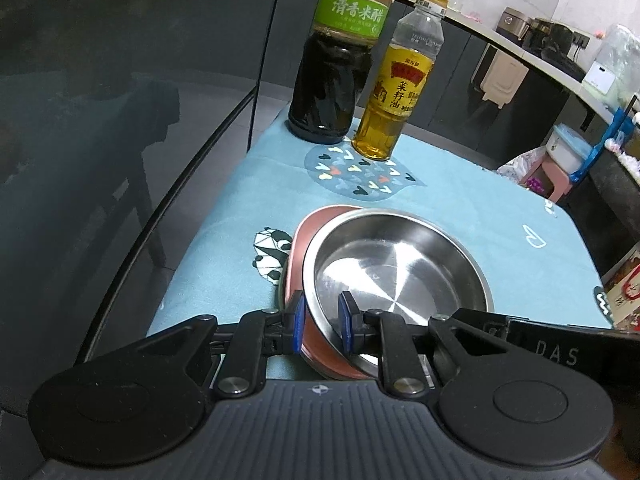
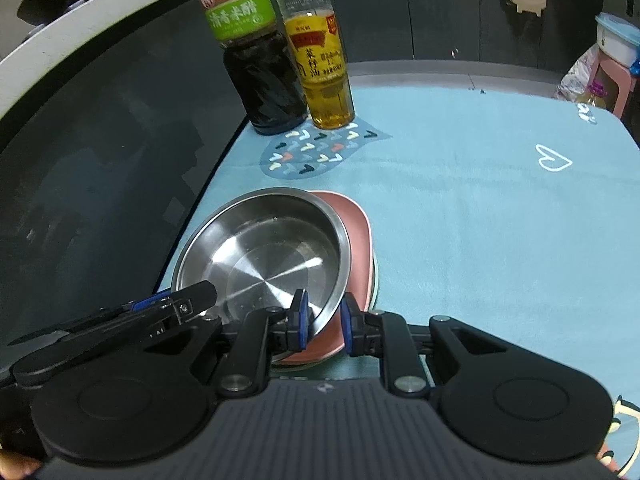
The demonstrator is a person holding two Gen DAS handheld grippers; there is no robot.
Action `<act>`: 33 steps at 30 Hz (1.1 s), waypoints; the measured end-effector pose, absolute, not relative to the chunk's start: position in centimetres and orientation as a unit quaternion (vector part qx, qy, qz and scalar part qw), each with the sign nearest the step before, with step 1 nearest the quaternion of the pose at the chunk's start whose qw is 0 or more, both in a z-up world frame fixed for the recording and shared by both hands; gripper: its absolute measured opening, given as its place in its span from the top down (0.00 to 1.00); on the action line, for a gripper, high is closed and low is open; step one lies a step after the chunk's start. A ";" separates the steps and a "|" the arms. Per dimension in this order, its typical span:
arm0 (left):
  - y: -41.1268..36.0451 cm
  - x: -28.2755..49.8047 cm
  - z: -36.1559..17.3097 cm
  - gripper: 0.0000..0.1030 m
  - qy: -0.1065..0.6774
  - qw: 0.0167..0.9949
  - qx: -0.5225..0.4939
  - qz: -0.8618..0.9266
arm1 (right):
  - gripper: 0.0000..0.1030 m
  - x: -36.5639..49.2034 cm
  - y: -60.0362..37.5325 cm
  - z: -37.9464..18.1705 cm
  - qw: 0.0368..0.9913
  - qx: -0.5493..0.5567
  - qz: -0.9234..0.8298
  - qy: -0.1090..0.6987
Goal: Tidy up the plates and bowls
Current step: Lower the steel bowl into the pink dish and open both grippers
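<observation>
A steel bowl [image 1: 400,268] [image 2: 272,252] sits nested in a pink plate [image 1: 304,232] [image 2: 358,236]. A pale green plate rim [image 2: 375,280] shows beneath them. The stack is low over the blue mat [image 1: 480,208] [image 2: 480,220]; I cannot tell whether it rests on it. My left gripper [image 1: 322,320] is shut on the stack's left rim, one pad inside the bowl and one outside the pink plate. My right gripper [image 2: 324,320] is shut the same way on the right rim. The left gripper's fingers [image 2: 192,296] also show in the right wrist view.
A dark vinegar bottle [image 1: 328,80] [image 2: 264,80] with a green label and a yellow oil bottle [image 1: 396,96] [image 2: 324,76] stand at the mat's far corner. Dark glass tabletop [image 1: 120,140] lies left of the mat. A counter with appliances [image 1: 532,32] runs behind.
</observation>
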State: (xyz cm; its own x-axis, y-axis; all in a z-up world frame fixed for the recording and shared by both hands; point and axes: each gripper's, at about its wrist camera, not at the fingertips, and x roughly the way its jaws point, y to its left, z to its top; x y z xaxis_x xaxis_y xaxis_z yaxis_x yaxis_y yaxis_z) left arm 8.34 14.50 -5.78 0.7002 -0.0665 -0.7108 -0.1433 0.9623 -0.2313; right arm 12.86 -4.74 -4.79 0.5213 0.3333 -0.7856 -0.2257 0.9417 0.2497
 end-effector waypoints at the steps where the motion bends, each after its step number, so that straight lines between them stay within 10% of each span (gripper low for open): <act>1: 14.5 8.4 -5.8 0.85 0.387 0.912 -0.134 0.022 | 0.82 12.9 -4.7 -4.9 0.870 0.060 0.160 0.462; 25: 14.5 8.3 -5.9 0.84 0.384 0.913 -0.136 0.023 | 0.71 12.7 -5.5 -4.6 0.882 0.063 0.140 0.445; 33: 15.0 7.7 -5.2 0.70 0.370 0.915 -0.157 0.026 | 0.64 12.9 -6.4 -5.0 0.874 0.086 0.132 0.459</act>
